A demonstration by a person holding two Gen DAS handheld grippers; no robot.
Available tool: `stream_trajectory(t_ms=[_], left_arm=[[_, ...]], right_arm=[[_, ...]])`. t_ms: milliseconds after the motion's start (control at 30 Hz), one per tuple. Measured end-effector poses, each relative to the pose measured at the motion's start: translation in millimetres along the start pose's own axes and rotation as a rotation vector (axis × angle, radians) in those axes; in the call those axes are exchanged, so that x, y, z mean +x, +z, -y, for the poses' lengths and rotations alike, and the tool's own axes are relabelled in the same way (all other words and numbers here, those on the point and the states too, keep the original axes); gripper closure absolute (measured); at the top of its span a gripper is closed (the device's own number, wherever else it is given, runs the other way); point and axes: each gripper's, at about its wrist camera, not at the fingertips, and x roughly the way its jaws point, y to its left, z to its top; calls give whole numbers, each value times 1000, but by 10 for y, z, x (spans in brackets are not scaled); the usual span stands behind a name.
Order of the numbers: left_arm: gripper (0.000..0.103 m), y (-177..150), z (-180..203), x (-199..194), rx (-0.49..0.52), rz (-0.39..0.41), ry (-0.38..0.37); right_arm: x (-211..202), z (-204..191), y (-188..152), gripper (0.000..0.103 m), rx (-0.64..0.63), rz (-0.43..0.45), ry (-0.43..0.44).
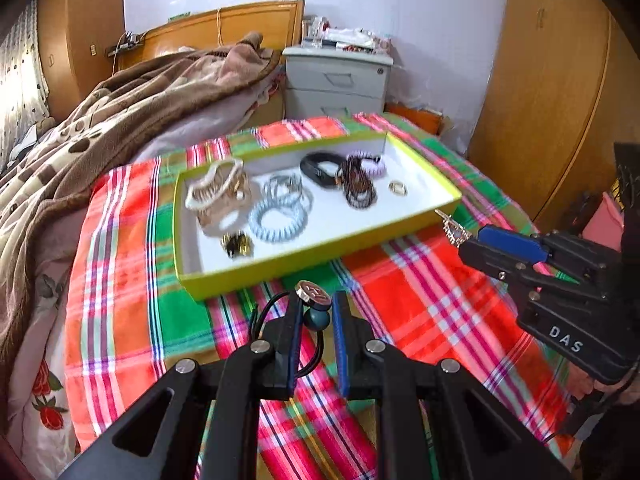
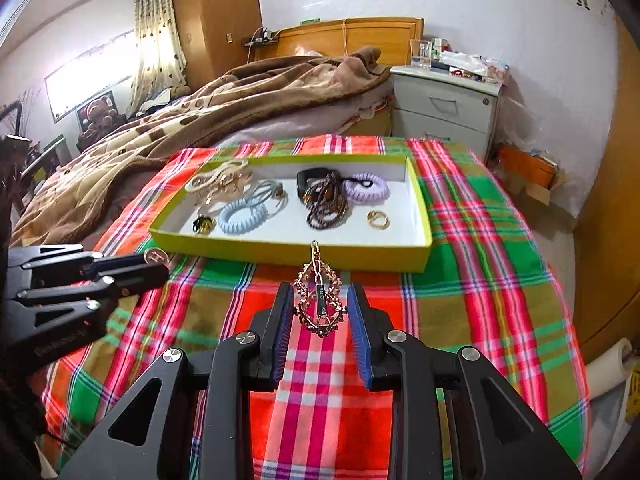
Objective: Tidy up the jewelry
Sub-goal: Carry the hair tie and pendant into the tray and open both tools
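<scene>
Bedroom — bed (image 2: pixel 224 100), nightstand (image 2: pixel 444 108)

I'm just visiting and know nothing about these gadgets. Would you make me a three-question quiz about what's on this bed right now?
1. True or false: the yellow-green box sits on a plaid cloth.
2. Which gripper holds the gold ornate hair clip? A left gripper B right gripper
3. Fill in: beside the gold rings lies a ___ spiral hair tie.

Key: 1 true; 2 B; 3 purple.
</scene>
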Motion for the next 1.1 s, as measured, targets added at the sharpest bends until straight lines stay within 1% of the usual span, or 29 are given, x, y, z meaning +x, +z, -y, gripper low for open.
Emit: stream_trajectory(t_ms=[300, 533, 767, 967, 1100], left_arm=[[88, 363, -122, -43, -13, 51, -7], [88, 617, -185, 81, -20, 63, -20], [88, 745, -160, 392, -25, 31, -52], [88, 742, -90, 703, -26, -23, -86], [88, 725, -50, 844, -24, -48, -98]], right_arm=[[16, 152, 297, 74, 13, 32, -18], [215, 296, 533, 74, 29, 22, -26], [546, 409, 621, 74, 42, -27, -34], [791, 497, 623, 74, 47, -70, -38], [878, 491, 599, 74, 43, -90, -34]])
